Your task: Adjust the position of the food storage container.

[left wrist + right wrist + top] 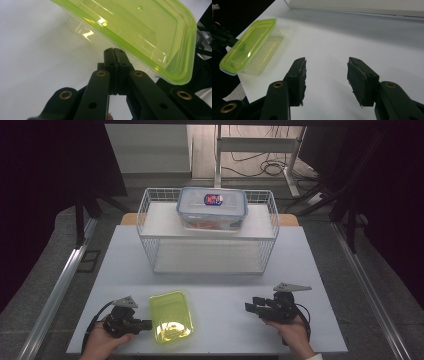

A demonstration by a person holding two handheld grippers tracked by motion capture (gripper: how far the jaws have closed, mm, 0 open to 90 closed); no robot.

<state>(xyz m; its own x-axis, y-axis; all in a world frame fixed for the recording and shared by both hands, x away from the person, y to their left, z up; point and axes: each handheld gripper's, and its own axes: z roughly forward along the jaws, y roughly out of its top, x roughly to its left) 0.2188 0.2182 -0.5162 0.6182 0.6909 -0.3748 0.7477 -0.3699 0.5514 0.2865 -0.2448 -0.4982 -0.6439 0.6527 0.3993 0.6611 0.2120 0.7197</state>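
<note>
1. The green-lidded container (171, 316) sits at the near left of the white surface (220, 270), with the left tongs (145, 324) pressed fully together just beside its left edge.
2. In the left gripper view the closed tips (115, 53) lie under the overhanging green lid (140, 32); whether the rim is actually pinched or merely touched cannot be told.
3. A tip-over is judged possible: the container appears tilted in the right gripper view (249, 47), and a push or lift from one edge alone could roll it or slide it off the near edge (which is close).
4. The right tongs (250, 307) hover part-open and empty, well apart from the container, so no support is given on that side.
5. The lid could pop off if pulled by its rim.
6. The contents of the clear lidded box (212, 208) on the wire rack (150, 227) at the far side are hard to make out (something orange).
</note>
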